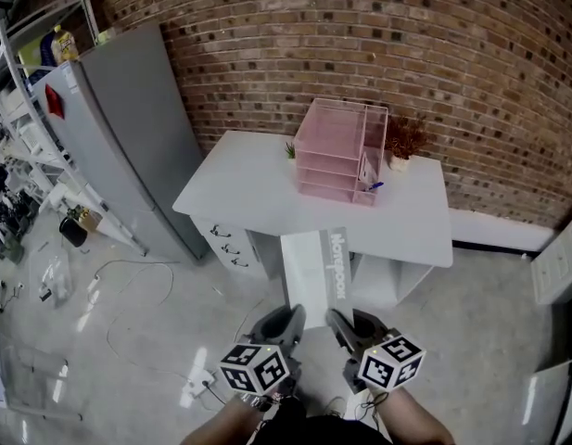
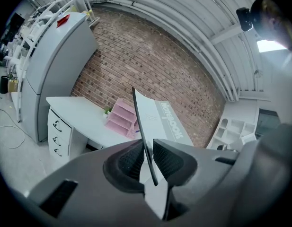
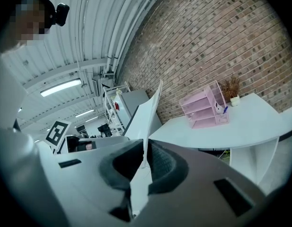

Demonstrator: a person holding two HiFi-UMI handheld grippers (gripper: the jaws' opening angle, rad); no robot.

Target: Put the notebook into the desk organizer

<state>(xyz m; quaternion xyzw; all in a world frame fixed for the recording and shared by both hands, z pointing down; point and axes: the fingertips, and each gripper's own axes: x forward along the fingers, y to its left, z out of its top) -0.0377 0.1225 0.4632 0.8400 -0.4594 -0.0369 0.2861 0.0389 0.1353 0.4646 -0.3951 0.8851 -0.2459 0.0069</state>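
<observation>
Currently held: notebook (image 1: 315, 269), white cover with a grey printed strip along its right side. Both grippers hold it by its near edge, up in the air, near side of the bench.
Left gripper (image 1: 287, 319): jaws clenched on the notebook's near-left corner. In the left gripper view the notebook (image 2: 157, 119) runs edge-on between the two ribbed pads.
Right gripper (image 1: 343, 326): jaws clenched on the near-right corner. In the right gripper view the notebook (image 3: 146, 109) is pinched between the pads and rises away from them.
Notebook vs bench: in the head view its far end overlaps the bench's near edge. Whether it is over the top or short of it, cannot tell.
Bench (image 1: 239, 193): white, with drawers under its left end, standing against the brick wall (image 1: 360, 44).
Desk organizer (image 1: 334, 151): pink mesh with stacked trays, on the far middle of the bench, well apart from the notebook.
Pen (image 1: 374, 186): blue, in the organizer's right side compartment.
Potted plant (image 1: 402, 145): reddish sprigs in a white pot, just right of the organizer.
Small green plant (image 1: 290, 149): just left of the organizer.
Cabinet (image 1: 119, 128): tall and grey, left of the bench.
Floor (image 1: 128, 323): cables lie at near left.
</observation>
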